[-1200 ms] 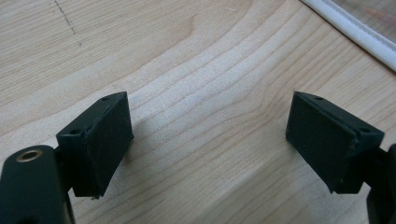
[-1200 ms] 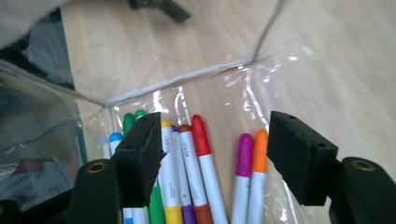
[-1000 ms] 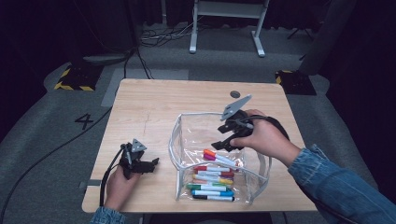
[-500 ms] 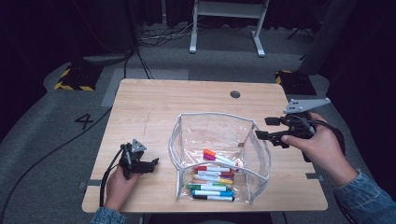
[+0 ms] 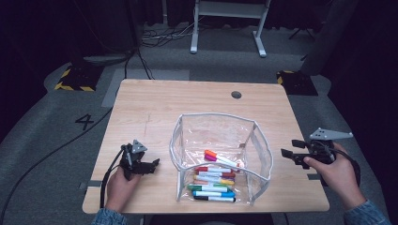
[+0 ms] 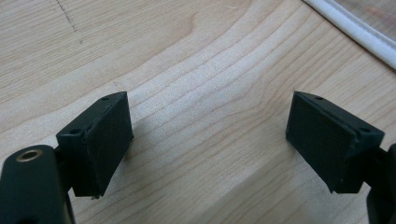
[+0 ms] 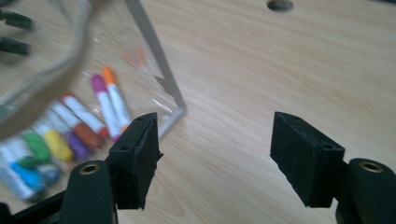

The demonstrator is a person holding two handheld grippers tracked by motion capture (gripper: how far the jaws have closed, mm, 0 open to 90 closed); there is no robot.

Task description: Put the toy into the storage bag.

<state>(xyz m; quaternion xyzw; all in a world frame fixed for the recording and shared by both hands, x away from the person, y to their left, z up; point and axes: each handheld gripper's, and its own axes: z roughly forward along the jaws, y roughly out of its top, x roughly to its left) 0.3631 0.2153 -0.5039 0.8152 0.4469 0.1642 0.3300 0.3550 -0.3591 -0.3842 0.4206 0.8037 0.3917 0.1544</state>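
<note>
markers [image 5: 213, 176]: lying inside clear pouch [image 5: 256, 140], already packed.
right gripper [image 5: 287, 153]: you're holding it released, right of pouch.
left gripper [image 5: 156, 163]: you're resting it released, left of pouch.

The tongs [image 7: 215, 161] are held open and empty over the surface [image 7: 261, 70]; markers [image 7: 100, 105] are seen inside a clear pouch [image 7: 154, 51] at left.

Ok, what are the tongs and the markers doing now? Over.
Left tongs open, empty. Right tongs open, empty, right of the clear pouch. Markers lie inside. Nothing in the way.
</note>
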